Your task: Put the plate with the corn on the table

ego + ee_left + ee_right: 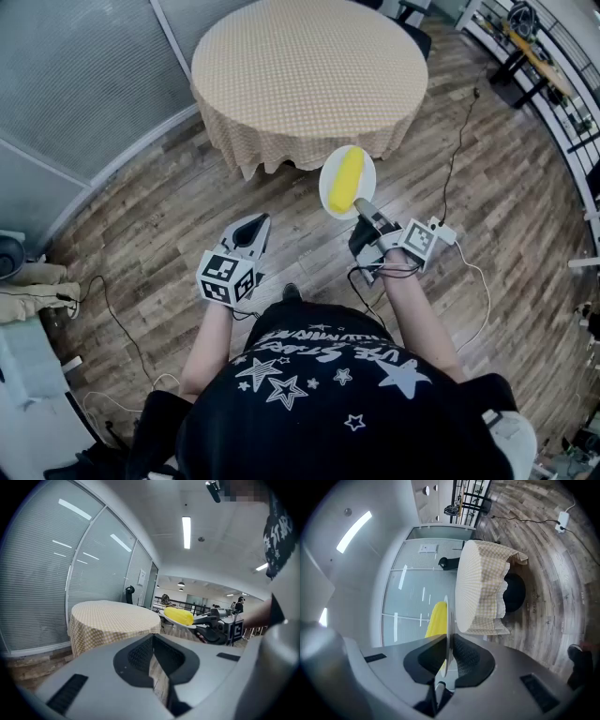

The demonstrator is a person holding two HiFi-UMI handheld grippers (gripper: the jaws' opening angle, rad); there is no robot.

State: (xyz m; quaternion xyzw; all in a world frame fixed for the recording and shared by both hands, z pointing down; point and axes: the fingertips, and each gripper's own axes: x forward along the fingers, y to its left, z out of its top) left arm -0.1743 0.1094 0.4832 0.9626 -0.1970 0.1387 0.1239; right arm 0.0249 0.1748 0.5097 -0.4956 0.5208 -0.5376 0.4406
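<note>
- While hanging over the wood floor (141,225) at the left, narrowed almost to closing and gripping nothing: left tongs (251,228), with only a thin wedge of floor showing between the dark pads in the left gripper view (153,639).
- Farther back, centre: round desk (309,66) under a checked beige cloth, top bare.
- Right of centre, up in the air at the desk's near edge and not resting on it: white plate (330,187), roughly level, carrying the yellow corn (348,178) lengthwise.
- Clamped on the plate's near rim: right tongs (361,208); in the right gripper view, plate edge-on between the pads (446,641), corn (436,618) on one side, desk (480,588) beyond.
- Far right, on the floor: white power strip (441,230) with a cable.
</note>
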